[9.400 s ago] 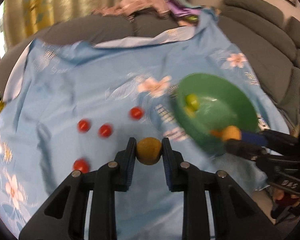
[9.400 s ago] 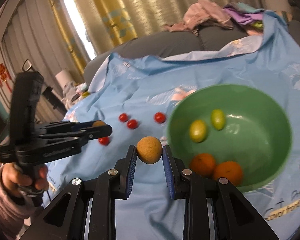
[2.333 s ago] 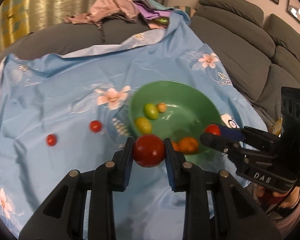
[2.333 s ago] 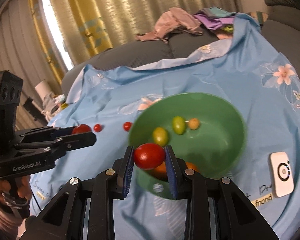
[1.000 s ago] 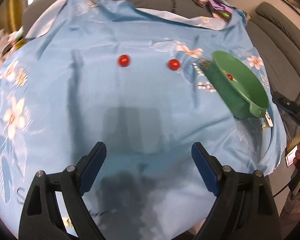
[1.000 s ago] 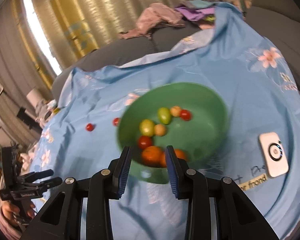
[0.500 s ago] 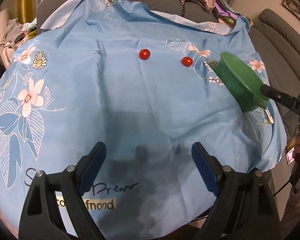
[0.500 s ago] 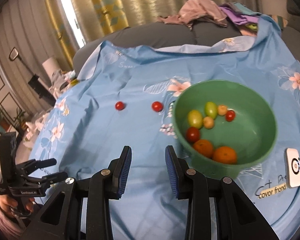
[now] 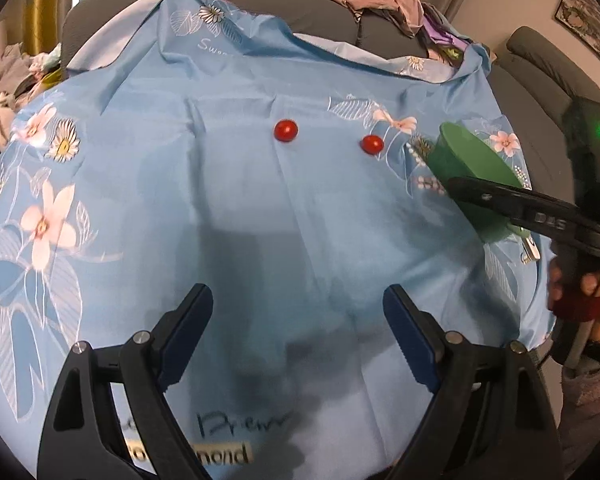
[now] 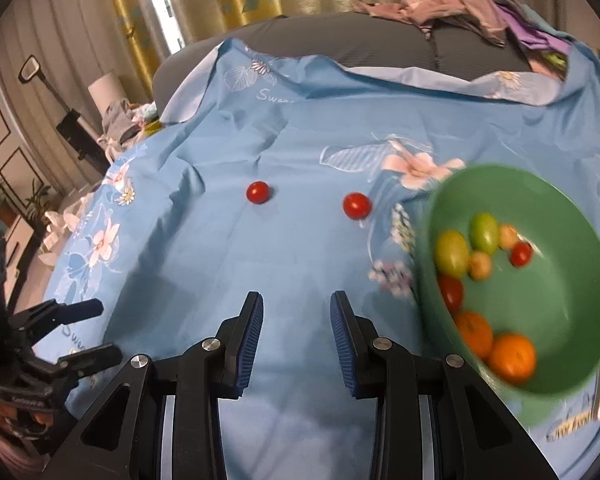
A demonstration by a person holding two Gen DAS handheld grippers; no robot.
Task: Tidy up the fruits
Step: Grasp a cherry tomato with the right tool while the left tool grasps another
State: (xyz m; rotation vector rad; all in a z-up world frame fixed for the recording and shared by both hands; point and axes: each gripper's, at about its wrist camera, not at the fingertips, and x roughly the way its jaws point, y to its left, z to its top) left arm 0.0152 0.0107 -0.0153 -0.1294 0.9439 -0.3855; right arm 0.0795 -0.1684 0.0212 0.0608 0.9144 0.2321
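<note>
**Two cherry tomatoes out, the rest in the bowl**

So the left gripper (image 9: pixel 298 328) has its jaws spread wide with nothing in them, hanging over the blue flowered cloth (image 9: pixel 220 200). The right gripper (image 10: pixel 297 322) has its jaws drawn in narrow, empty too. Two red cherry tomatoes sit on the cloth, one (image 10: pixel 257 192) further left, the other (image 10: pixel 356 205) near the green bowl (image 10: pixel 560 280). The bowl holds two oranges, green and red fruits, some blurred.
</note>
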